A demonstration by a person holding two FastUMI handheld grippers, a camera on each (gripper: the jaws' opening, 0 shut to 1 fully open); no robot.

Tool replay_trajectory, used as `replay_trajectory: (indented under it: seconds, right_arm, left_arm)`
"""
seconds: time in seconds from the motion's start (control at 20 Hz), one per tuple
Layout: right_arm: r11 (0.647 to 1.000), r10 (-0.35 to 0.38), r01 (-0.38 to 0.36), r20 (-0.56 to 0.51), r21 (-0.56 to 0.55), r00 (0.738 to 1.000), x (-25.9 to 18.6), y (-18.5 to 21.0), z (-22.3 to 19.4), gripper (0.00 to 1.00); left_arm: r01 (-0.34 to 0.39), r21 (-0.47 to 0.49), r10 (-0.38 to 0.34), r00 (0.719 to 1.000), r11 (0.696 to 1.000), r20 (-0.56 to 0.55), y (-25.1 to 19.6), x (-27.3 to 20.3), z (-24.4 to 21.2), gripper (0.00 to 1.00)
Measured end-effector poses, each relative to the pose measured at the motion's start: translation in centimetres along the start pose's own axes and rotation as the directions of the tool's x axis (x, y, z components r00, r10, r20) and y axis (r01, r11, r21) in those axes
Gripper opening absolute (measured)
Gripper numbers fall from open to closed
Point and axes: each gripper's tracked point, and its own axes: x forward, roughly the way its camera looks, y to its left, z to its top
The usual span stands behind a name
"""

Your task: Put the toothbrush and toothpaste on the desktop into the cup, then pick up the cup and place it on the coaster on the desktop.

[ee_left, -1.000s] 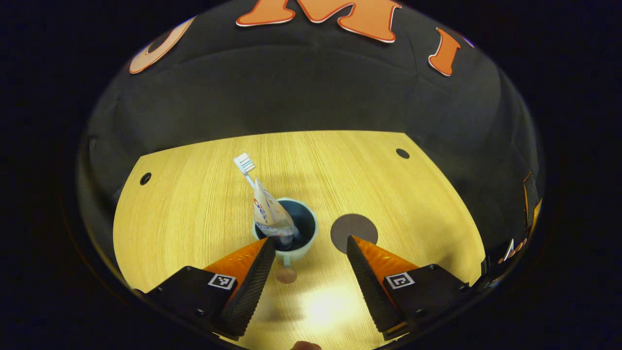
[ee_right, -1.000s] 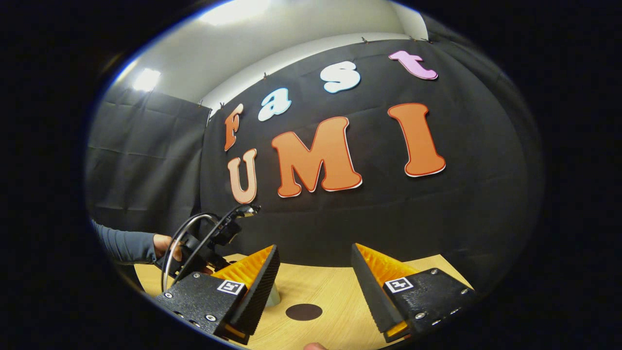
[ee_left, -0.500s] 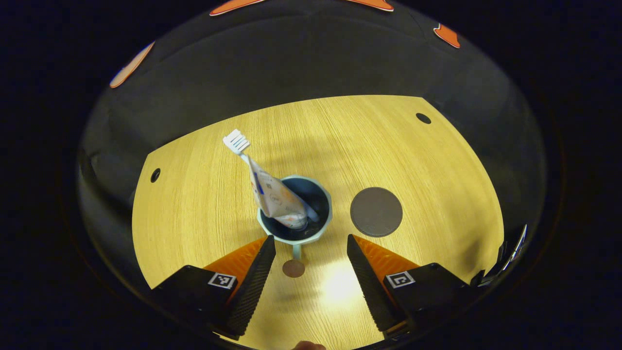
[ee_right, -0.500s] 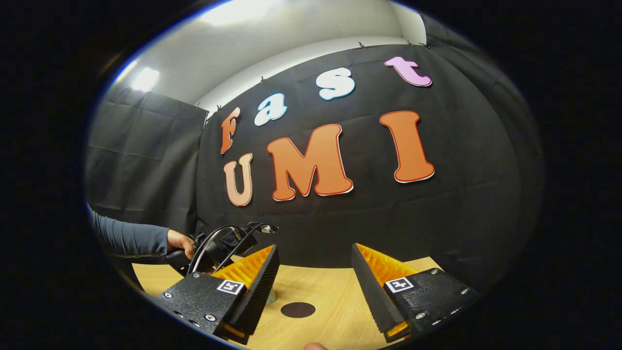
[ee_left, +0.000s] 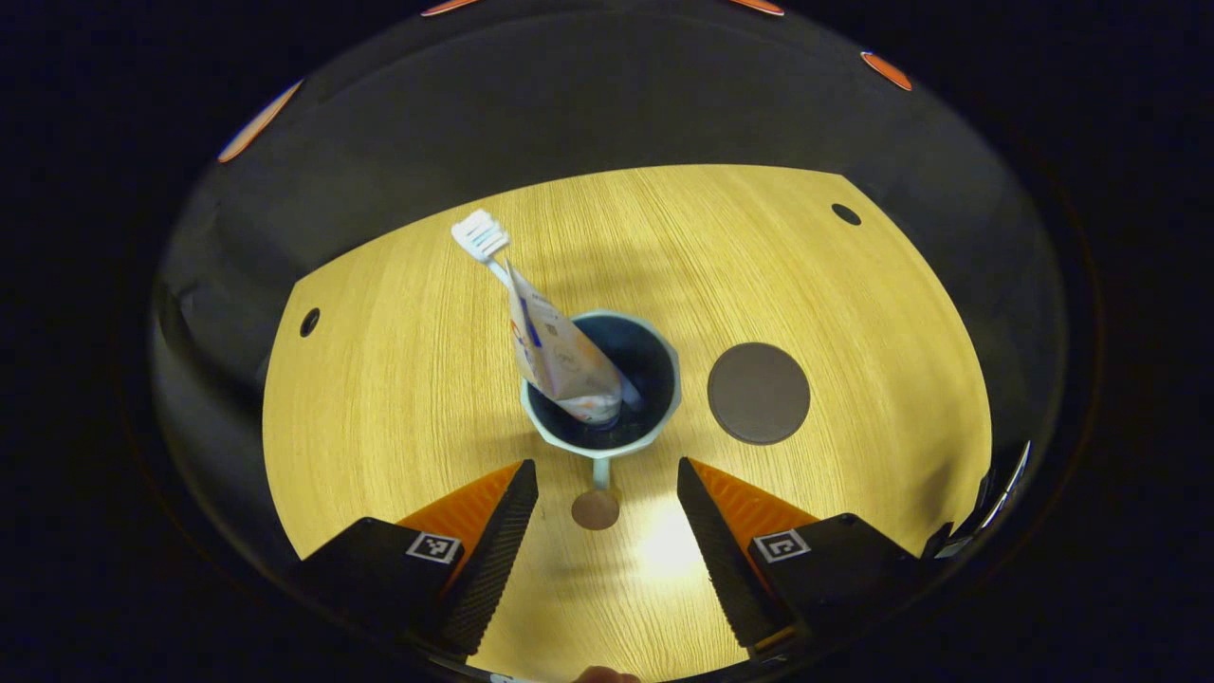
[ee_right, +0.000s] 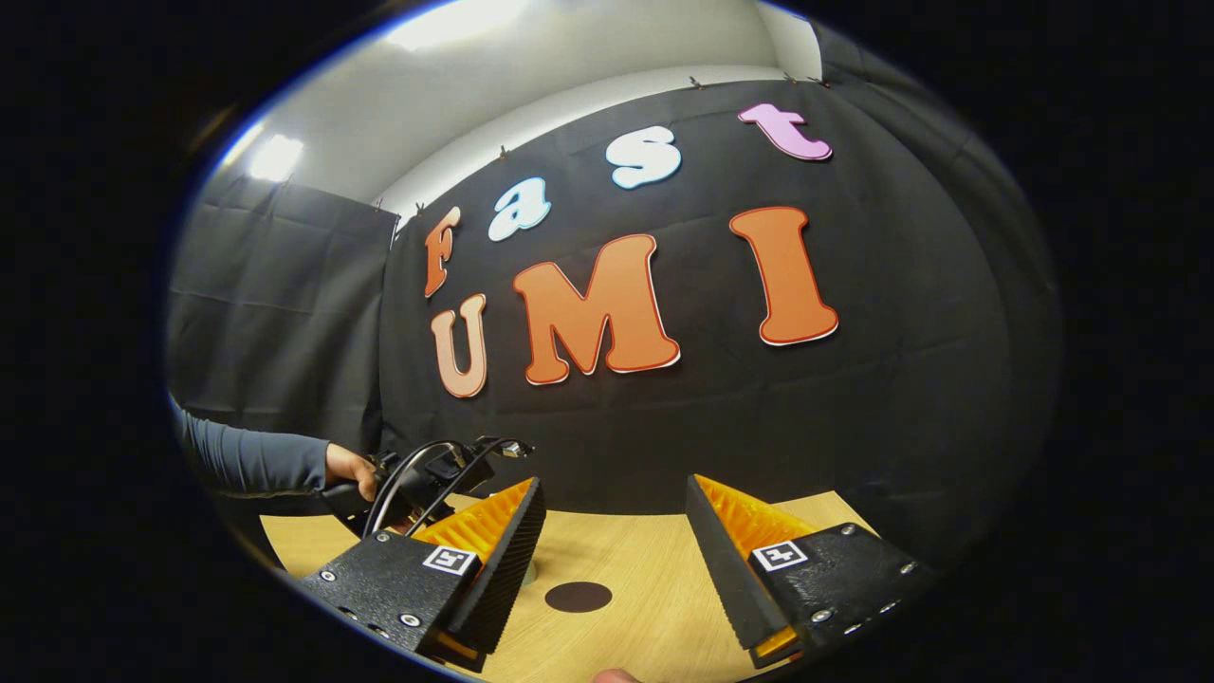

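Wooden table (ee_left: 398,379), black-cloth booth; cup (ee_left: 607,438) holding toothbrush (ee_left: 480,236), toothpaste (ee_left: 560,356); coaster (ee_left: 759,393) right; left gripper (ee_left: 607,474), right gripper (ee_right: 615,493) both apart, empty

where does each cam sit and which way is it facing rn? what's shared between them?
Left gripper view: rides the left gripper, high, looking down at the cup with toothbrush and toothpaste; own fingers open.
Right gripper view: rides the right gripper, low, facing the booth wall over the desktop; own fingers open, plus a sleeve and hand at left.
Shared: desktop and coaster.
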Motion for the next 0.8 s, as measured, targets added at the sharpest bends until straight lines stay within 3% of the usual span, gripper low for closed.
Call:
replay_trajectory:
  seconds: [0.35,0.45,0.75,0.8]
  right_arm:
    - [1.0,-0.022,0.022,-0.017,-0.018,1.0,-0.5,-1.0,-0.2,0.9]
    - [1.0,-0.023,0.022,-0.02,-0.016,1.0,-0.8,-1.0,-0.4,0.9]
    - [0.999,-0.032,0.032,-0.037,0.001,0.999,-1.0,-1.1,-1.0,0.9]
    - [0.999,-0.033,0.033,-0.04,0.0,0.999,-1.1,-1.1,-1.0,0.9]
  left_arm:
    - [0.038,0.017,-0.036,0.997,0.999,-0.07,-0.6,1.3,-0.1,0.96]
    - [0.037,0.008,-0.036,0.995,0.999,-0.089,-0.5,1.7,-0.2,0.87]
    - [0.014,-0.023,-0.017,0.995,1.0,-0.102,-0.6,2.7,1.0,0.35]
    - [0.013,-0.026,-0.015,0.995,1.0,-0.098,-0.6,2.9,1.5,0.35]
